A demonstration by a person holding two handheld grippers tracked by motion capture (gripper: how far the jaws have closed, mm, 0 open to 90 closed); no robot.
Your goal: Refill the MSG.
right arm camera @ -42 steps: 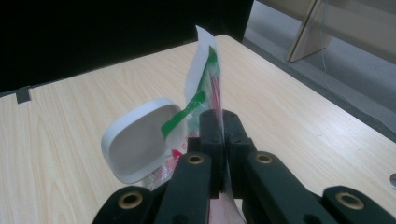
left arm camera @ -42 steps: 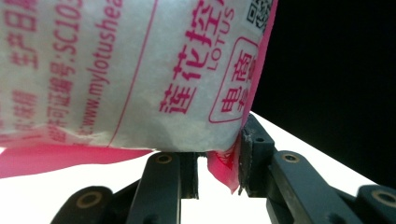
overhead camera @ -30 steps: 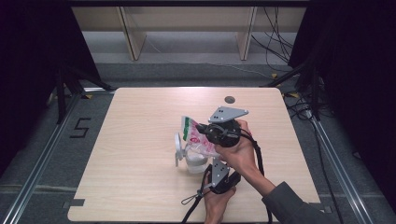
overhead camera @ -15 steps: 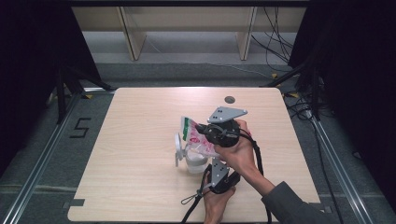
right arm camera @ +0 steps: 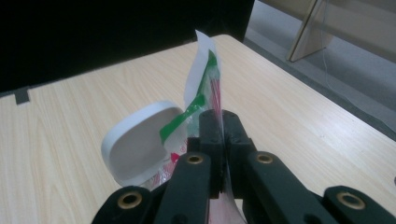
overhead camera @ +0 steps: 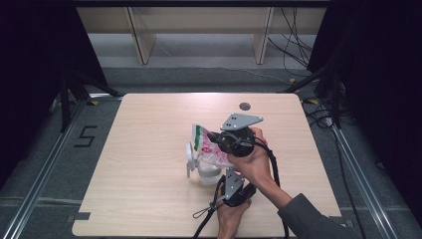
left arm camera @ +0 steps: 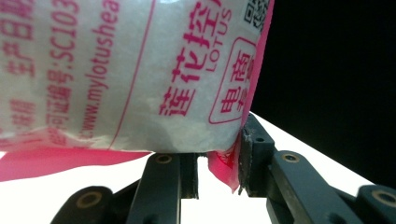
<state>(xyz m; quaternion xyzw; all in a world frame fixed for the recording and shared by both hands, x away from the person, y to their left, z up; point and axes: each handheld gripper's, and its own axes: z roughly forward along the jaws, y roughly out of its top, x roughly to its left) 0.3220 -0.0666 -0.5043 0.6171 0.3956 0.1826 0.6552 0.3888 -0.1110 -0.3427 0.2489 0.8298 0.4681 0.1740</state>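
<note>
On the desk: a light wooden desk [overhead camera: 149, 149] carries the work just right of its middle, with nothing in the way there.
Change: none between the earlier high views and this one; both hands and the pouch keep their places, so I judge this a steady hold and not a move.
Pouch: a white and pink printed plastic pouch with a green stripe [overhead camera: 211, 149] hangs slanted above the tub, held at both ends.
Tub: a small white plastic tub [overhead camera: 206, 175] stands under the pouch, its hinged white lid [overhead camera: 190, 158] tipped open on the left side.
Right gripper: the right gripper [overhead camera: 213, 138] has its fingers [right arm camera: 209, 128] pressed together on the pouch's upper edge [right arm camera: 203, 74].
Left gripper: the left gripper [left arm camera: 219, 158] comes up from below, its fingers [left arm camera: 250, 149] pinching the pouch's pink bottom corner [left arm camera: 226, 163].
Meaning: the pouch looks poised over the open tub; tipping or opening it seems the step in hand.
Obstacle: the raised lid stands near the pouch's lower end and could catch it.
Around: a dark round grommet [overhead camera: 244, 106] lies well apart near the far edge.
</note>
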